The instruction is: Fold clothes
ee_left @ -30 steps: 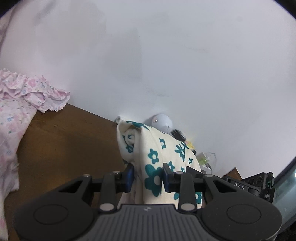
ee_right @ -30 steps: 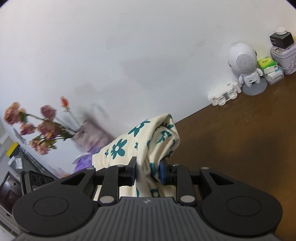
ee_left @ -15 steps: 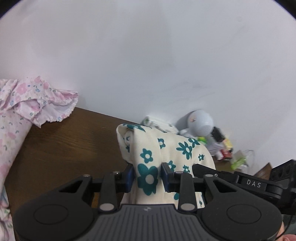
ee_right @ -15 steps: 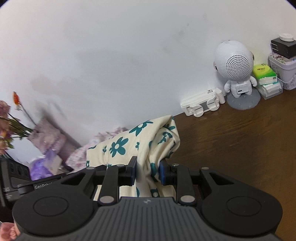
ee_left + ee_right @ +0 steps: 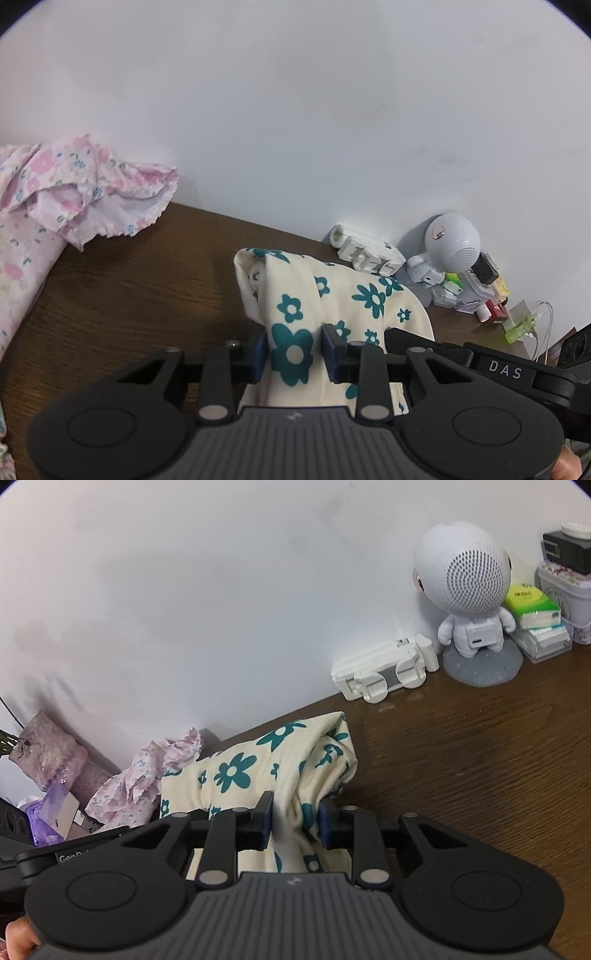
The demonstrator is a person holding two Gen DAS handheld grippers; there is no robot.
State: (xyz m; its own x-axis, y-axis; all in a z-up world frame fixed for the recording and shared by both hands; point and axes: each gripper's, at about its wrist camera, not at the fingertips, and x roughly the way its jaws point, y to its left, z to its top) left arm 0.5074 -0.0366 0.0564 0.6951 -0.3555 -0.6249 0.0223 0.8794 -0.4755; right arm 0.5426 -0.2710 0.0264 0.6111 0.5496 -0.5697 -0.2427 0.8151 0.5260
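Cream floral cloth (image 5: 291, 314) pinched in both grippers, left gripper (image 5: 293, 354), right gripper (image 5: 295, 819), lower folds hidden.

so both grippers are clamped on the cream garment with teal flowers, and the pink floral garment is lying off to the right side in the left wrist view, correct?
Not quite. In the left wrist view the pink floral garment lies at the left edge, not the right. The rest holds: the left gripper and the right gripper are each shut on the cream garment with teal flowers.
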